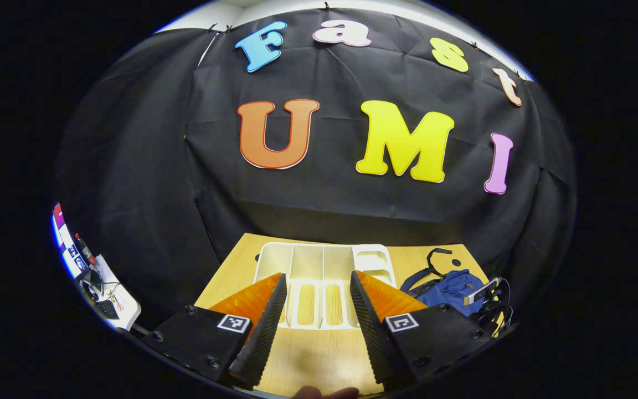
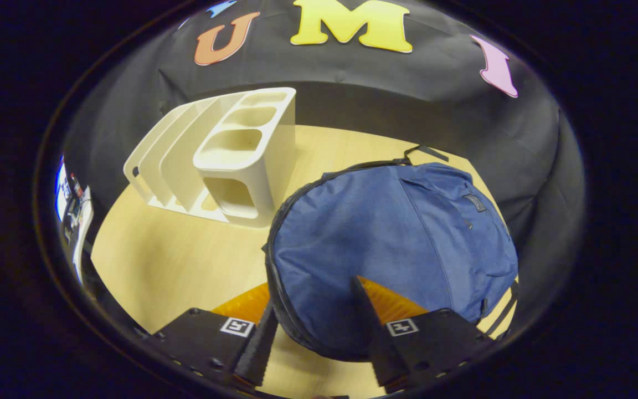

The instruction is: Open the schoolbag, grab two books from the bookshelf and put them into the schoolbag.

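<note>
Right gripper (image 2: pixel 313 316), fingers spread wide, straddles the near zip edge of one blue fabric schoolbag (image 2: pixel 396 244) lying closed on the wooden bench (image 2: pixel 175 260); closing on the zip pull would serve best. Left gripper (image 1: pixel 316 302) hangs wide, empty, before one white plastic bookshelf (image 1: pixel 324 260); books seen: none.

Right claw (image 2: pixel 313 310) open, straddling blue schoolbag (image 2: pixel 391 244) edge; white bookshelf (image 2: pixel 225 155) beside.
</note>
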{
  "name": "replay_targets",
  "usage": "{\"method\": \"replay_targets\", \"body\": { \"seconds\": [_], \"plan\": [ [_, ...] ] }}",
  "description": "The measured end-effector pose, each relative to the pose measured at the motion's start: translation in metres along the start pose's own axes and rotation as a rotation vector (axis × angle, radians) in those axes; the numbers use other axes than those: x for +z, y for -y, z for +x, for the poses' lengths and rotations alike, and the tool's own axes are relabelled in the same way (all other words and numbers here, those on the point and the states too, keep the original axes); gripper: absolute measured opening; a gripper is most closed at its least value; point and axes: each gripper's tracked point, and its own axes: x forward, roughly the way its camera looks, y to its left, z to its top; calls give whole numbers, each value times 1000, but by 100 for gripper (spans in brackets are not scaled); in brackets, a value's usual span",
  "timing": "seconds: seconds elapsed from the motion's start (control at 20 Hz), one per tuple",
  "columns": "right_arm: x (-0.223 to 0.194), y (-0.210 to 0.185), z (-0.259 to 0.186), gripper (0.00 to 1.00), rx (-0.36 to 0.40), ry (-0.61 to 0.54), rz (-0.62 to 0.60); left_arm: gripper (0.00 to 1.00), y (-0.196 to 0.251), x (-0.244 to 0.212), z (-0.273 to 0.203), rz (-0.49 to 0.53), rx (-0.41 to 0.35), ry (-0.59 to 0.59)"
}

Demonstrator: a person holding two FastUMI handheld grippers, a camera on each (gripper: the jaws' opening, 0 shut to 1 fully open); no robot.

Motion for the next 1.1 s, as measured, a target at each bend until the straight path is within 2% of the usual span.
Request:
{"method": "replay_targets", "body": {
  "seconds": [0.05, 0.1, 0.15, 0.3, 0.35, 0.4, 0.55, 0.65, 0.7, 0.85, 1.05, 1.1],
  "plan": [
    [3, -5, -4, 75, 26, 7, 24, 78, -1, 0, 1, 7, 8, 9],
    [8, -12, -7, 84, 54, 15, 53, 81, -1, 2, 2, 15, 14, 17],
    [15, -17, -12, 89, 73, 23, 74, 90, -1, 4, 4, 20, 17, 27],
    [46, -27, -33, 94, 105, 88, 80, 95, 4, 13, 3, 16, 16, 60],
    [62, -28, -43, 92, 106, 129, 65, 97, 2, 19, 2, 17, 28, 84],
    [79, -30, -54, 97, 104, 178, 47, 97, 0, 26, 2, 21, 40, 109],
    [133, -35, -98, 97, 109, 322, 46, 97, 3, 52, -10, 21, 27, 202],
    [169, -32, -131, 97, 90, 441, 38, 97, 5, 71, -16, 30, 27, 272],
    [184, -30, -146, 94, 79, 504, 31, 97, 7, 76, -19, 31, 23, 298],
    [221, -22, -196, 96, 40, 667, 7, 99, 16, 82, -25, 42, 0, 343],
    [263, 6, -256, 96, -93, 858, -14, 97, 25, 87, -33, 56, -1, 391],
    [268, 9, -267, 93, -118, 894, -13, 94, 31, 87, -36, 50, -9, 403]
  ]
}}
